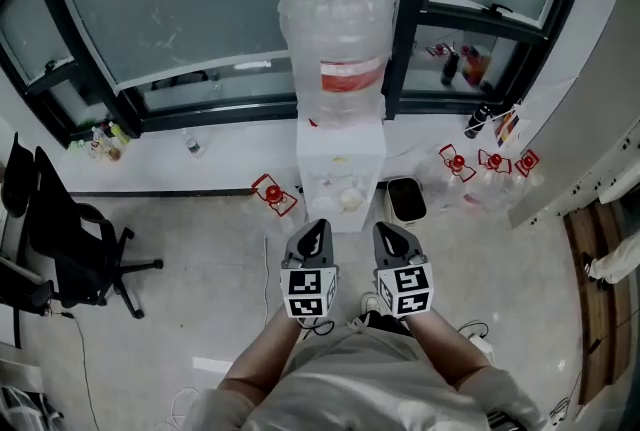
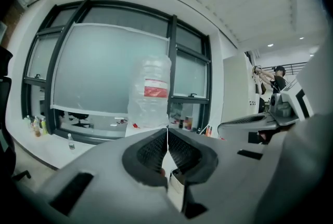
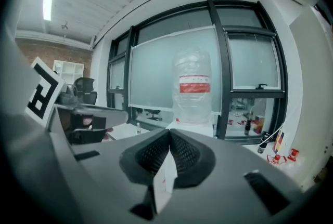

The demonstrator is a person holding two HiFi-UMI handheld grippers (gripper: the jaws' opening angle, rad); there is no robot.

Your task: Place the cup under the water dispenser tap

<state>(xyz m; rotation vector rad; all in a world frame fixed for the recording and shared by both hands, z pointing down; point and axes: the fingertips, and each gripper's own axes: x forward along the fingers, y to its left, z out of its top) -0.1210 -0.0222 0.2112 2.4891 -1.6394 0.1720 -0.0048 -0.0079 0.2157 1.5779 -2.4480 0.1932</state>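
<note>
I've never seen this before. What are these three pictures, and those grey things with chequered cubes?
A person, not a robot, holds a tool in each hand: the left gripper and right gripper, cubes included. One picture is from a camera on the person's head, looking down; the others ride on each tool, looking along its fingers. Both pairs of fingers are closed. A white slip shows between the right ones; what it is, I cannot tell. Ahead stands a water dispenser; an office chair and bin sit on the floor.
</note>
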